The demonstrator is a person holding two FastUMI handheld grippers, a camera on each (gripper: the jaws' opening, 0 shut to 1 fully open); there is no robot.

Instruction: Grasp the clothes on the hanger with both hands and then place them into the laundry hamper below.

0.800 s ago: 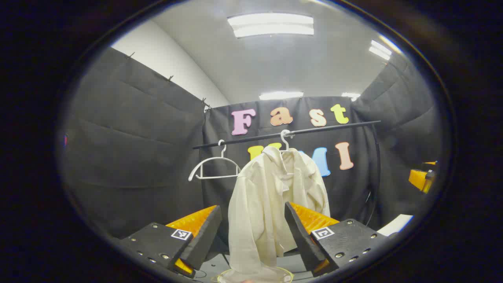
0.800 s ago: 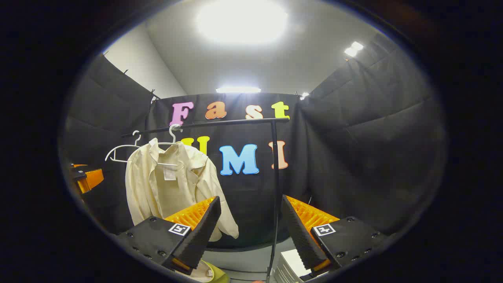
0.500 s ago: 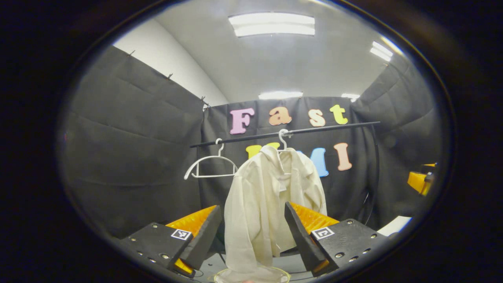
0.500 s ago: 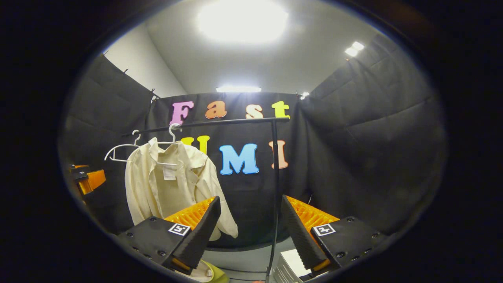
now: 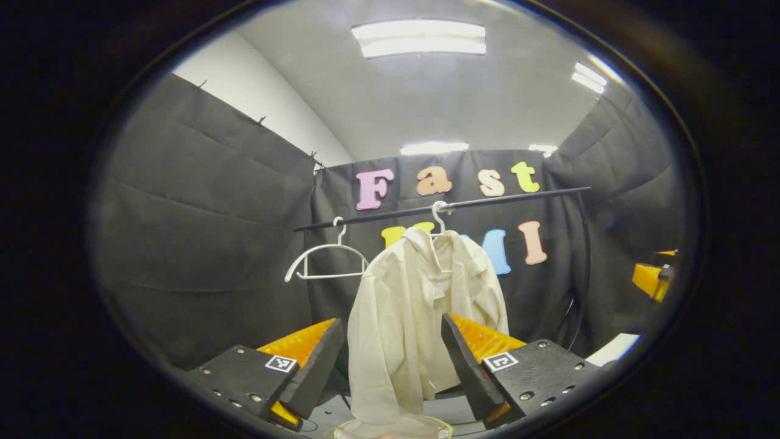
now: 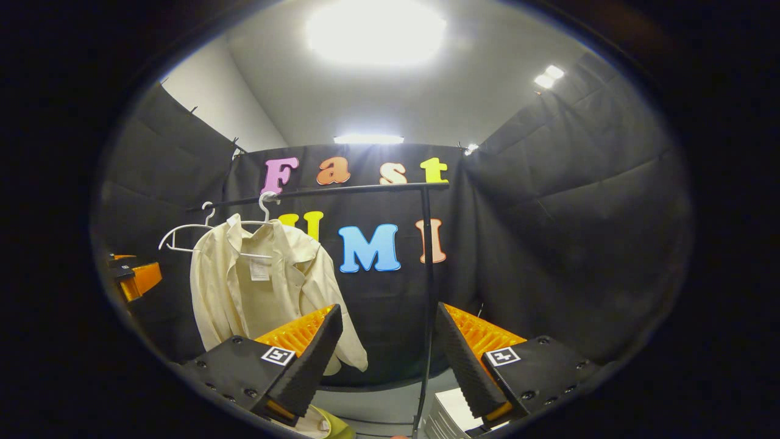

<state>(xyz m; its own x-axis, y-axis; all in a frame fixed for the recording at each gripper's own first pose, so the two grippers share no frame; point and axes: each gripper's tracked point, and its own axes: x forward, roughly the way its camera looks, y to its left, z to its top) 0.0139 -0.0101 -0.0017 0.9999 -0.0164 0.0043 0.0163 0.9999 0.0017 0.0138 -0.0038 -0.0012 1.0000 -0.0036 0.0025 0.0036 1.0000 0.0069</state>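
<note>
Black cloth walls close the booth on three sides under white ceiling panels, and a dark garment rail runs across the back. From the rail hangs a cream shirt on a white hanger, with a bare white hanger just beside it.

I keep my left gripper low and facing the shirt, fingers spread wide with nothing between them; the cloth hangs beyond the gap, not inside it. My right gripper is likewise wide apart and empty, aimed at the rail's upright post, with the shirt off toward its left finger. Each view also catches the other gripper's orange edge at its margin.

Since the earlier frames little has changed: in the left gripper view the shirt has drifted slightly and the bare hanger with it, while in the right gripper view the shirt has slid a touch farther left. I read that as small repositioning, not an approach. So the grasp is not yet begun.

Below the shirt's hem I see a pale yellow-green rim, probably the laundry hamper, and a similar edge in the right gripper view. A white stack sits near the post. Next, I judge, both grippers must close in on the shirt's shoulders.
</note>
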